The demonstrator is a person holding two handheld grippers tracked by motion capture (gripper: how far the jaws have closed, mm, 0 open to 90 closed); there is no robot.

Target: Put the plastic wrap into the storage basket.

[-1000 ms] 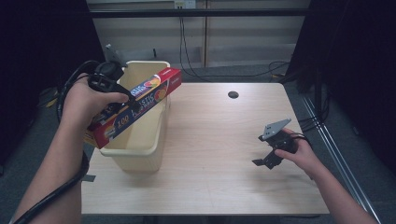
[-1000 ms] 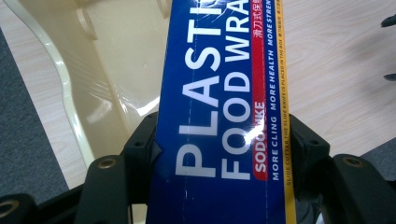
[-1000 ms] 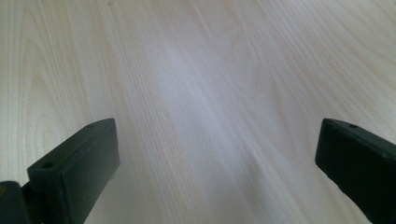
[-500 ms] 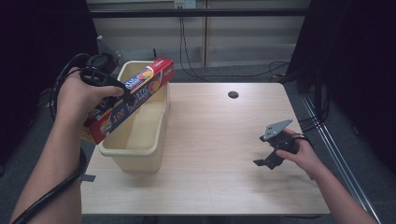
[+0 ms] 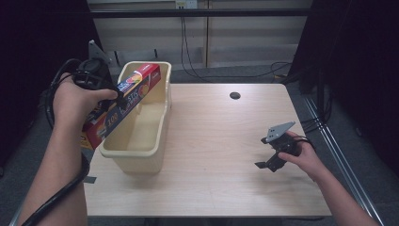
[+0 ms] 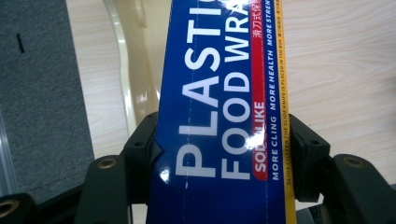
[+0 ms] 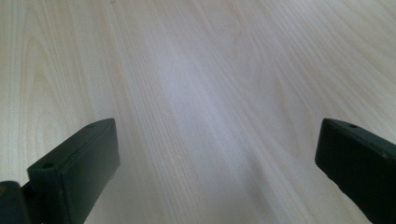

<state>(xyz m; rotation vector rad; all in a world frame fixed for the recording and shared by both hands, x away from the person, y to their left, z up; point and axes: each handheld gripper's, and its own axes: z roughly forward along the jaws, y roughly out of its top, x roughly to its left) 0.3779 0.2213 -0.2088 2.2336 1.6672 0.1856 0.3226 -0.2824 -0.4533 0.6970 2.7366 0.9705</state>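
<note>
A long red and blue box of plastic food wrap (image 5: 123, 104) slants over the left rim of a cream plastic bin (image 5: 160, 123), its far end above the bin's back corner. My left gripper (image 5: 113, 100) is shut on the box near its middle. In the left gripper view both black jaws press the sides of the box (image 6: 223, 121), with the bin's rim (image 6: 122, 88) behind it. At the table's right, my right gripper (image 5: 266, 165) rests low over the wood, open. Its jaws stand wide apart with bare table (image 7: 210, 107) between them.
The bin stands at the left of the wooden table (image 5: 221, 141). A round cable hole (image 5: 235, 95) lies at the back of the table. Dark floor and cables (image 5: 188, 56) run behind it; a metal rail (image 5: 329, 141) runs along the right edge.
My left hand has carried the box a little to the left and back, so its far end now lies over the bin's back left corner. The right hand has kept still.
</note>
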